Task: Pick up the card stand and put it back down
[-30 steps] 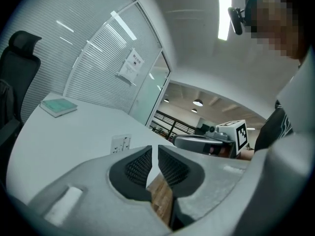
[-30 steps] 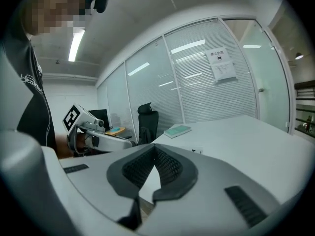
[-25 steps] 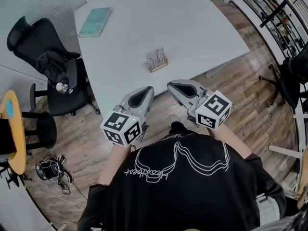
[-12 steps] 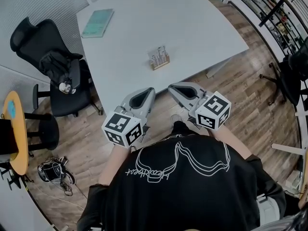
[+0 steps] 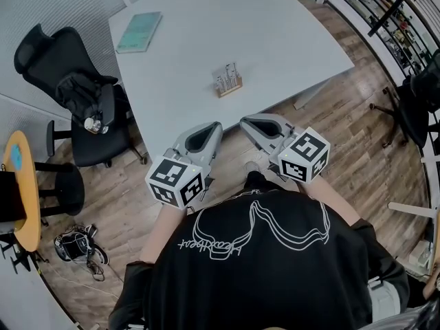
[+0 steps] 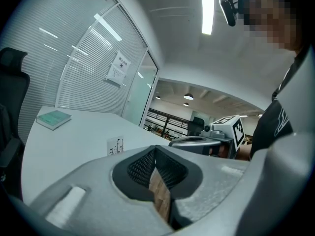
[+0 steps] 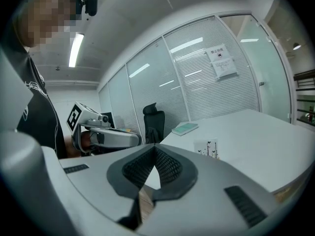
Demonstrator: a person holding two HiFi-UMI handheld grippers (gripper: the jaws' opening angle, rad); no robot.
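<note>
Over the last second little has moved: both grippers hang at the same spot short of the table's near edge, and the left gripper (image 5: 208,130) has drawn its jaws in the last small bit. Its fingers now meet with nothing between them. The right gripper (image 5: 249,124) is likewise closed and empty.

The white table (image 5: 289,40) stands on a wood-plank floor (image 5: 337,136) in an office room with a glass wall hung with blinds (image 6: 83,68), which carries a paper notice (image 6: 117,69). A teal book (image 5: 138,31) lies at the table's far left corner. A black office chair (image 5: 75,95) stands left of the table, and a round yellow side table (image 5: 20,184) is further left and nearer.

The card stand (image 5: 227,80), a small wooden block holding upright white cards, sits on the table in its near middle part. It is beyond both sets of fingertips, clear of them, roughly between the two grippers' lines.

The print on the cards is too small to read. The person's black shirt (image 5: 261,267) covers the hands and the floor below.
</note>
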